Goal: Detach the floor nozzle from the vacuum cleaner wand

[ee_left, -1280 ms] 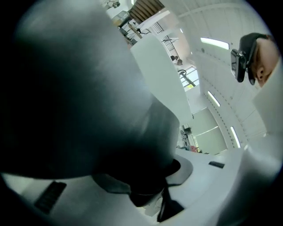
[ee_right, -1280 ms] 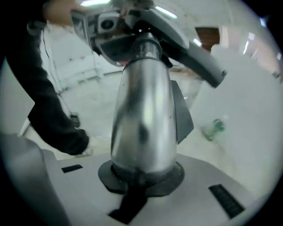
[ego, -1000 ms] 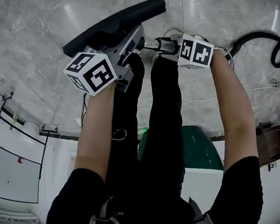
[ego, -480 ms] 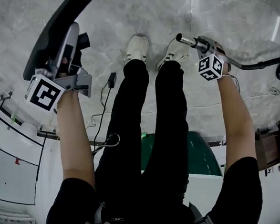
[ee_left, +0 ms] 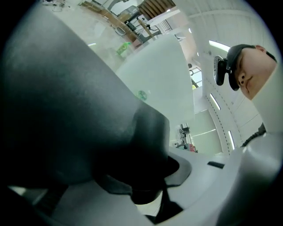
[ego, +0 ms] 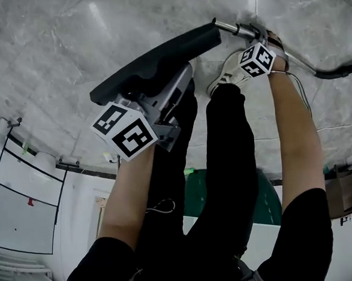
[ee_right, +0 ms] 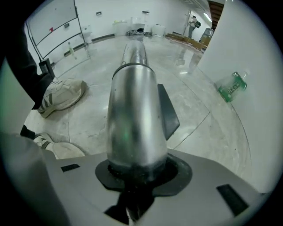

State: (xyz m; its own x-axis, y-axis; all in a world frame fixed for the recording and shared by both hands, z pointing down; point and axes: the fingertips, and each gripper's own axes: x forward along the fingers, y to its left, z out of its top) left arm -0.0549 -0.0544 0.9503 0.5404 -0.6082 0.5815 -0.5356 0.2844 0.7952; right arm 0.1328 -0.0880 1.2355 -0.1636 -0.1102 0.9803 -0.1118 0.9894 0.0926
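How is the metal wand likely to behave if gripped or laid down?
Probably slippery: the wand is smooth, shiny metal, and the jaws of the right gripper are opening around it. Likely stiff: it runs straight in the head view. Being round, it may roll on the polished floor.

I am looking down at a grey marbled tile floor (ego: 67, 48). Two pale sneakers (ee_right: 62, 95) are standing on it side by side, and a green bottle (ee_right: 231, 87) is lying by a white wall (ee_right: 256, 53).
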